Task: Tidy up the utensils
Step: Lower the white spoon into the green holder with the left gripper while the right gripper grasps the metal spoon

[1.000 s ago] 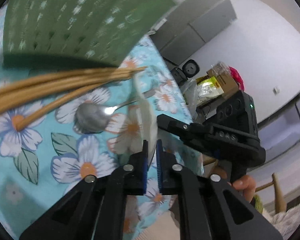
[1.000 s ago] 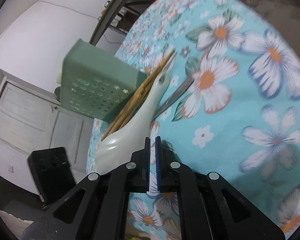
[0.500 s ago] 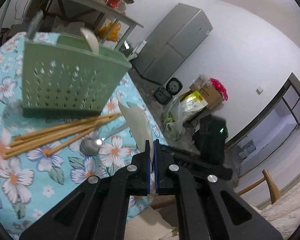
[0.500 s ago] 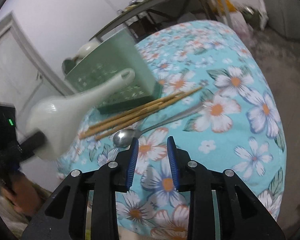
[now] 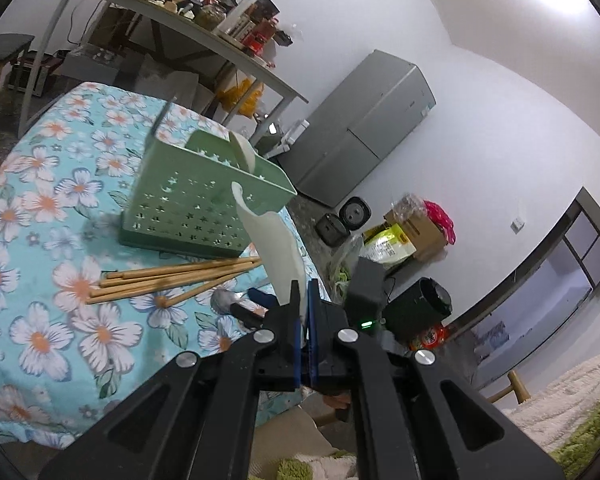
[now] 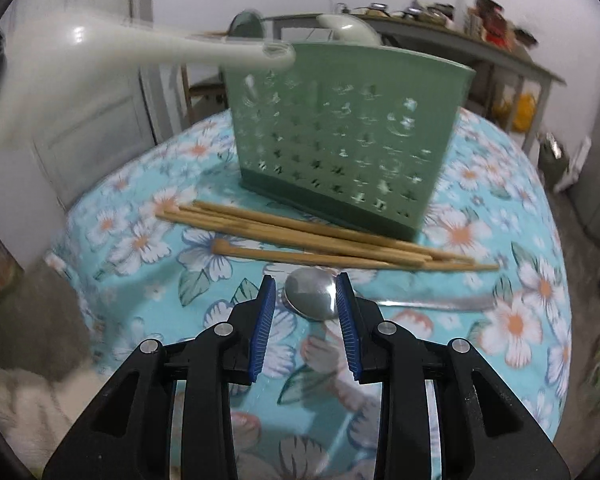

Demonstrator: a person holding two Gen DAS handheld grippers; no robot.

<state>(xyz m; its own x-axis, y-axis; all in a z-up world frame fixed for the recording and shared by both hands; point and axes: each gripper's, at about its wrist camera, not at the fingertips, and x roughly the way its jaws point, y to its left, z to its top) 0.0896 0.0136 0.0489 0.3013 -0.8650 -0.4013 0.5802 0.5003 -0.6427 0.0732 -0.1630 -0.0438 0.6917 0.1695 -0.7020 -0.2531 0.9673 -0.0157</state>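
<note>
Right hand-held gripper (image 6: pixel 305 300) above metal spoon (image 6: pixel 312 294)

Your left wrist camera looks out along its claw (image 5: pixel 303 294) from the table's edge, raised and tilted down, facing the green basket (image 5: pixel 204 200) ahead. Your right wrist camera sits close above the cloth, facing that basket (image 6: pixel 348 128) beyond its claw (image 6: pixel 306 300). Both share the chopsticks (image 6: pixel 320 240) and the steel spoon (image 6: pixel 312 294).

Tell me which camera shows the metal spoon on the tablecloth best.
The right wrist view: the metal spoon lies unobstructed, bowl just beyond the open right tongs, handle running right. The left wrist view catches only a sliver of its bowl behind the tongs.
</note>
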